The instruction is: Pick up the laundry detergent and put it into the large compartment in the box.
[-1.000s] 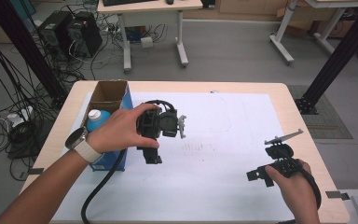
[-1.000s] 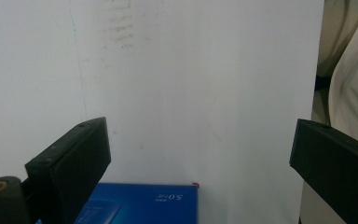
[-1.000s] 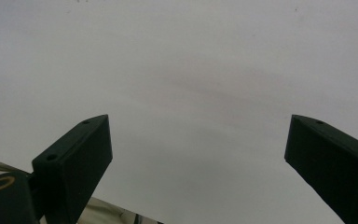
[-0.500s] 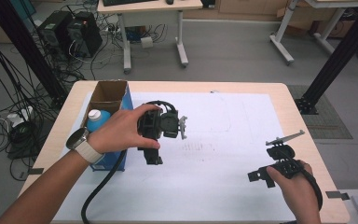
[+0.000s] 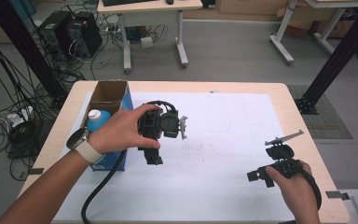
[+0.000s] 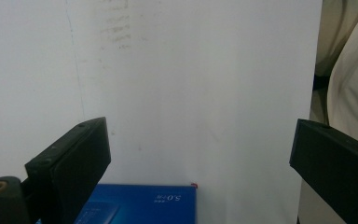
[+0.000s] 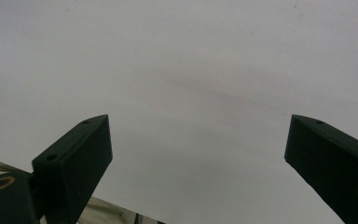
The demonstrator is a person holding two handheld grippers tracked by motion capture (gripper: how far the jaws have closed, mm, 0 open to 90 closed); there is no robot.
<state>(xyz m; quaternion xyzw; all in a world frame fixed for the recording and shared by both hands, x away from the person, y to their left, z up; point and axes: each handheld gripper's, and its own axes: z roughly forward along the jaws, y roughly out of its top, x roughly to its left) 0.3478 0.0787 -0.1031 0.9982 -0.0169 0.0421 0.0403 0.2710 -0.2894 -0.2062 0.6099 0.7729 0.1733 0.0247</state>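
Observation:
My left gripper [image 5: 153, 151] hangs over the left half of a white paper sheet [image 5: 223, 154], held in a hand that wears a wristwatch. In the left gripper view its jaws stand wide apart with nothing between them, so the left gripper [image 6: 198, 140] is open above the sheet [image 6: 191, 84]. A hand holds my right gripper [image 5: 272, 170] low near the front right of the table. The right gripper [image 7: 198, 126] is open too, with bare white sheet [image 7: 191, 70] under its jaws.
An open blue cardboard box [image 5: 107, 100] stands at the sheet's left edge, with a blue bottle with a white cap [image 5: 97, 119] in it. The box's blue side [image 6: 140, 205] lies just below my left jaws. Light-coloured clothing [image 6: 349, 84] shows past the sheet's edge.

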